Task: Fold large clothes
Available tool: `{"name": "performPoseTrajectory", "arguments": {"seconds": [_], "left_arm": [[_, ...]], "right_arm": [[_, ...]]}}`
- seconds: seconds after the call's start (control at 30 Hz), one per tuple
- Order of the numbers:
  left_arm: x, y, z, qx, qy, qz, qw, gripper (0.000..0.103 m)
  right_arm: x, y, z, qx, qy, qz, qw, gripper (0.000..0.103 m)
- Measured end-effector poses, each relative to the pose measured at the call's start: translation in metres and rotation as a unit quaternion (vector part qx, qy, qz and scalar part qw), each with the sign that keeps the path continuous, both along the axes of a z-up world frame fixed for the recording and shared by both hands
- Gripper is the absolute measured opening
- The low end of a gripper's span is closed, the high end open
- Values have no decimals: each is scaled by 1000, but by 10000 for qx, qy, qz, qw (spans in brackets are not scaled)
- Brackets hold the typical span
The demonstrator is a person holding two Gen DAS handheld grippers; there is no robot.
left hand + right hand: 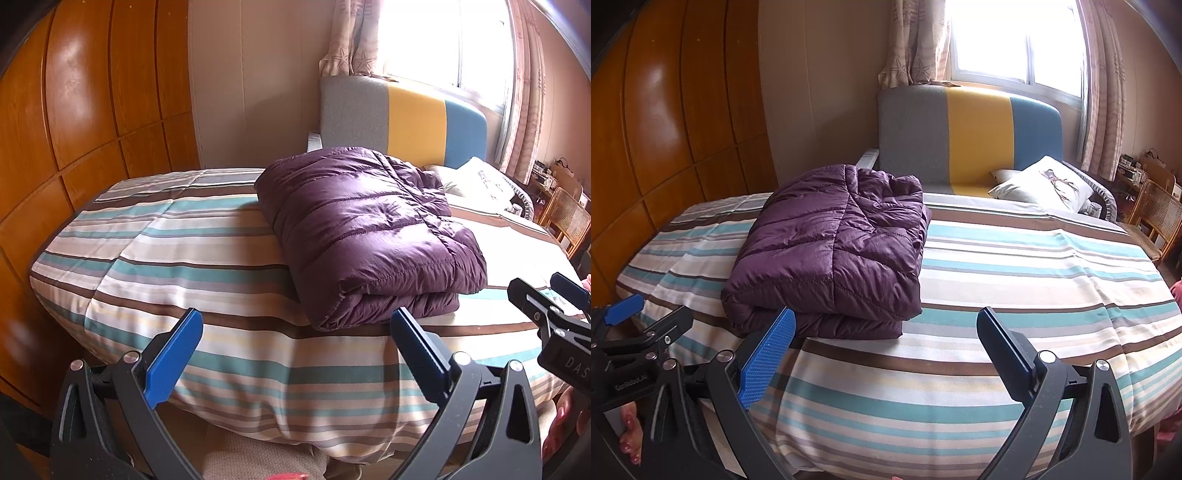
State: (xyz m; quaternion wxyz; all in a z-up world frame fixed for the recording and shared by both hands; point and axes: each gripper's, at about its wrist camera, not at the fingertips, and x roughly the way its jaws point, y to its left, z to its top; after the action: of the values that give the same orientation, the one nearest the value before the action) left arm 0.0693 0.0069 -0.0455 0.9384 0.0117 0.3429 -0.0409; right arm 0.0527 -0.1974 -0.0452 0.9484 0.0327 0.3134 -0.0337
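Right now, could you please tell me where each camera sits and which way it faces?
Left wrist: on the left gripper, open, facing across the striped bed to the folded purple jacket; the right gripper shows at right.
Right wrist: on the right gripper, open, same heading; jacket left.
Shared: jacket, bed, headboard.

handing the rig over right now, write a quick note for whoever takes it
Left claw: open, empty, held short of the bed's near edge.
Right claw: open, empty, beside the left one.
Purple puffer jacket: lies folded into a thick rectangular bundle on the striped bedspread, near the foot of the bed; neither claw touches it.
Done: the folding looks complete.
Left: probably only tidying the rumpled far end of the bundle, if wanted.
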Motion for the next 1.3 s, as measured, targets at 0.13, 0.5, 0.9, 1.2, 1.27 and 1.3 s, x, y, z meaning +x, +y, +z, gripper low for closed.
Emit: {"name": "performPoseTrajectory", "arguments": {"seconds": [0.13, 0.5, 0.9, 1.2, 1.27, 1.3], "left_arm": [[0, 0, -1, -4, 14, -8, 10000, 101], [2, 1, -3, -25, 55, -29, 10000, 101], [3, 2, -3, -63, 107, -49, 9999, 101], [5, 3, -6, -116, 184, -89, 9997, 101], [6, 4, -6, -149, 198, -92, 9997, 101], [5, 4, -6, -174, 191, -102, 9996, 101]], "right_arm": [[0, 0, -1, -14, 17, -3, 10000, 98], [2, 0, -1, -2, 16, -26, 10000, 98], [3, 1, -2, -1, 44, -24, 10000, 98], [4, 3, -3, 1, 74, -18, 10000, 98], [4, 2, -3, 19, 69, -12, 10000, 98], [4, 2, -4, 16, 79, -15, 10000, 98]]}}
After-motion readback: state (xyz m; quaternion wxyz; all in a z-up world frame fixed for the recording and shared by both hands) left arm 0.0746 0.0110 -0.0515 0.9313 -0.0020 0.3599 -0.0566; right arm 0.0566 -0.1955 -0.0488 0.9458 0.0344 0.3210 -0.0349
